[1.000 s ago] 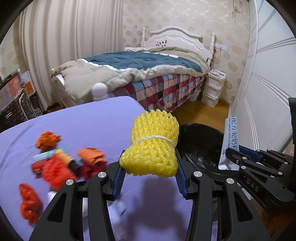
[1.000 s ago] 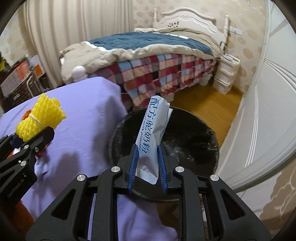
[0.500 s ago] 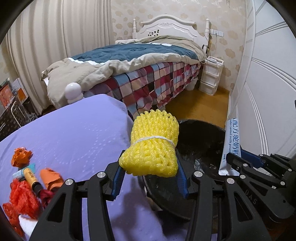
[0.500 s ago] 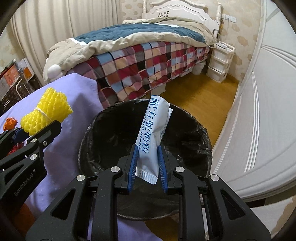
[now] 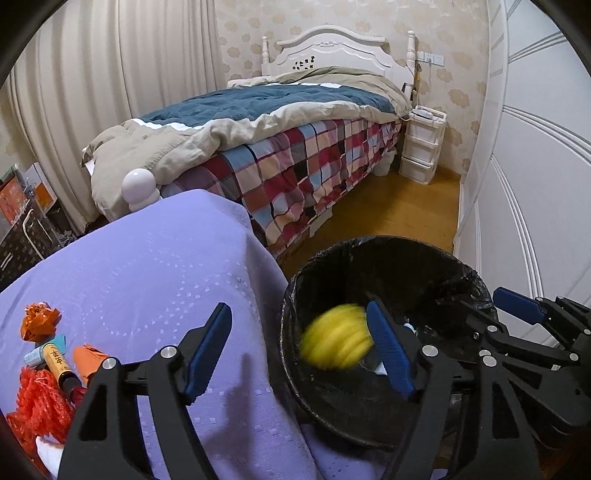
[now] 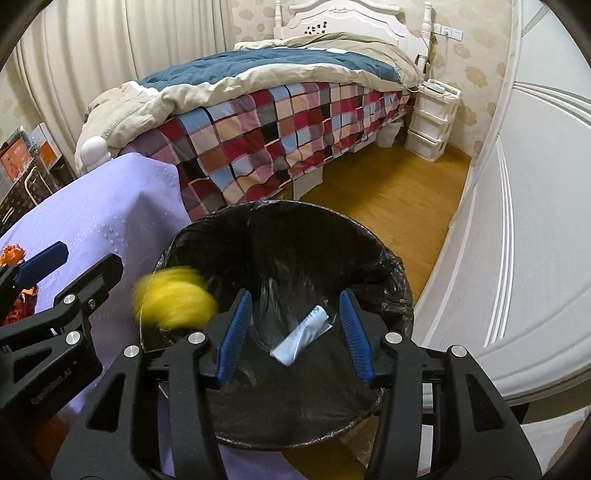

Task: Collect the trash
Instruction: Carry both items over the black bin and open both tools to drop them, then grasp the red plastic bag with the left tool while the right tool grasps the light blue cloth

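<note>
Now both the left gripper (image 5: 299, 354) and right gripper (image 6: 295, 332) are opening, released, with the yellow foam net (image 5: 336, 338) and white sachet (image 6: 303, 334) dropping into the bin (image 6: 369, 236), while more trash (image 5: 40, 391) is waiting on the bench (image 5: 147, 266).

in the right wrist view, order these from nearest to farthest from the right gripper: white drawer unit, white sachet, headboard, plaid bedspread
From the right gripper, whose jaws are opening:
1. White sachet, loose between the fingers, down in the black bin.
2. Plaid bedspread, beyond the bin, draped over the bed's side.
3. White drawer unit, far right, beside the bed.
4. Headboard, at the top, against the back wall.
</note>
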The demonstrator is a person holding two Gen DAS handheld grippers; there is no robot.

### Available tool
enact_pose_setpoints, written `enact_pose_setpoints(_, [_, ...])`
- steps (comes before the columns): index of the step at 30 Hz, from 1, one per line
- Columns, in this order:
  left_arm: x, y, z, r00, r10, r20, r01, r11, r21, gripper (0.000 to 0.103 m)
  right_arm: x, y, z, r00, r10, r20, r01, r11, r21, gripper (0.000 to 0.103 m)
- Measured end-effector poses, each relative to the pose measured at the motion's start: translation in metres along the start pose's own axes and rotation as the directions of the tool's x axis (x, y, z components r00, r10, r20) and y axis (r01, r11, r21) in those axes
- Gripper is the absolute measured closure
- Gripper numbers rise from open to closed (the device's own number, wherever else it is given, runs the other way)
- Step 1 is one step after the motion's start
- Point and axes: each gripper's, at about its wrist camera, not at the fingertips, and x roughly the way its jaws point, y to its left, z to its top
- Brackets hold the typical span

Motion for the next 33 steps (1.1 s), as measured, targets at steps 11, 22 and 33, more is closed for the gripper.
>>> enact_pose_setpoints(11, [-0.029,0.014,-0.011,0.999,0.038,0.013,-0.038,0.999,-0.009,0.027,-0.023,0.01,-0.009,1.0,0.003,0.024,-0.003,1.0,0.019,0.05])
enact_pose_setpoints(22, [-0.082,0.062,-0.045,0.996,0.085,0.014,-0.084,0.995,-0.055,0.027,-0.059,0.06,-0.039,0.995,0.099,0.029,-0.098,0.995,-0.022,0.049])
enact_pose_setpoints(33, [-0.125,0.129,-0.093,0.981,0.194,-0.007,-0.193,0.971,-0.14,0.027,-0.084,0.122,-0.064,0.983,0.185,0.016,-0.181,0.975,-0.132,0.049])
